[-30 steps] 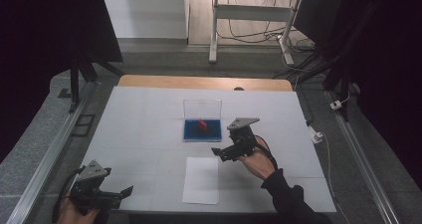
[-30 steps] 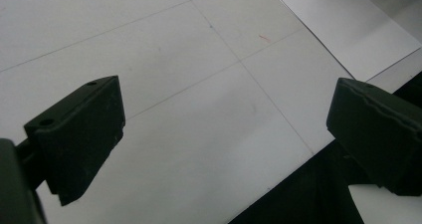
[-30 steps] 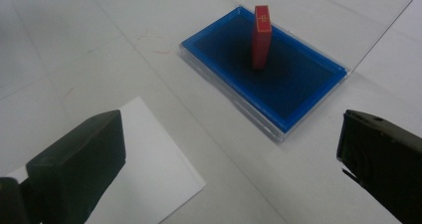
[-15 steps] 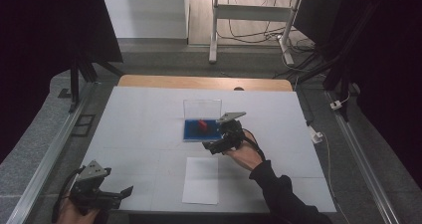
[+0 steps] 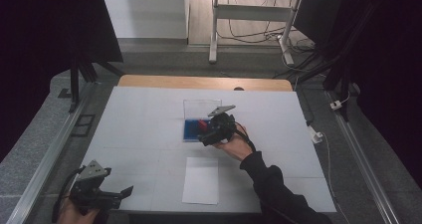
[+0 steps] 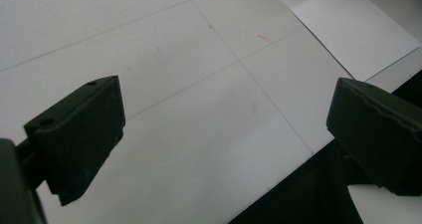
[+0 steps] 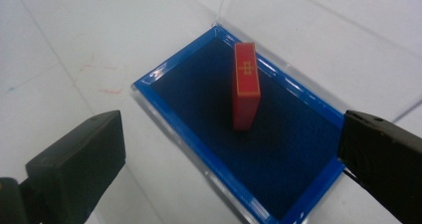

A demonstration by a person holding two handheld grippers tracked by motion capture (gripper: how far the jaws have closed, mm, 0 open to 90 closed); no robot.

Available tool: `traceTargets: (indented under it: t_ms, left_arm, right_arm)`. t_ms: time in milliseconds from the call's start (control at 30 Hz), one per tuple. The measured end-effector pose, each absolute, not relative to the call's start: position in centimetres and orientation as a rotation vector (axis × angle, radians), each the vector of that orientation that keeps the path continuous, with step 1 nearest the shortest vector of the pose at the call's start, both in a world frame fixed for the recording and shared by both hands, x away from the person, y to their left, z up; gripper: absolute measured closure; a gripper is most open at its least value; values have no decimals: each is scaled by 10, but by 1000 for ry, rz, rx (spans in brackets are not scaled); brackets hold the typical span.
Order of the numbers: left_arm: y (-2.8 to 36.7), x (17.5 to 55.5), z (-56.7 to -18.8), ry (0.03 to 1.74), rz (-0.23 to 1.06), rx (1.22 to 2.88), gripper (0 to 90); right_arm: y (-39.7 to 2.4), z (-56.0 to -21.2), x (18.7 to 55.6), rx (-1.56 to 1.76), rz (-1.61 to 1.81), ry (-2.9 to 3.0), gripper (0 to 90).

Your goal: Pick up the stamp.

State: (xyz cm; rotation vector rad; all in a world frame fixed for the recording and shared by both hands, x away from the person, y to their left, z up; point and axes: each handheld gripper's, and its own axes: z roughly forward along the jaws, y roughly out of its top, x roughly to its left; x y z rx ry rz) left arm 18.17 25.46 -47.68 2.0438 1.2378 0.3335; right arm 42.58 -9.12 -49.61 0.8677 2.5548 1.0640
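A shallow blue case (image 5: 190, 130) with a clear lid (image 5: 199, 107) standing open sits mid-table. In it a small red block (image 7: 246, 87) with a gold mark stands on end on the dark blue lining; the block (image 5: 201, 124) also shows in the high view. My right gripper (image 5: 205, 132) hovers at the case's right side, and in the right gripper view it (image 7: 231, 134) is open, jaws wide on either side of the case (image 7: 164, 109), the block beyond them. My left gripper (image 5: 119, 194) rests low at the table's front left corner, and in the left gripper view it (image 6: 224, 104) is open and holds nothing.
A white sheet of paper (image 5: 201, 180) lies near the front edge, below the case; its corner (image 6: 348, 25) shows past the left jaws. The table's front edge (image 6: 298, 184) runs just under the left gripper. A wooden strip (image 5: 204, 82) borders the far side.
My right gripper has moved left and away from the person, from right of the case to over its right edge. The left gripper has stayed put.
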Motion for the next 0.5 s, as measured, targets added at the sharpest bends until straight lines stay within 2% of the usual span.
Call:
traceTargets:
  t_ms: [233,400,500]
  left_arm:
    - [254,182,-477,1237,331,2045,27]
    - [255,182,-477,1236,330,2046,27]
    - [255,182,-477,1236,329,2046,27]
  right_arm:
    - [-81,-499,436,865,1044,2559,10]
    - [-81,-499,443,867,1024,2547,150]
    - [-82,-500,447,866,1030,2555,300]
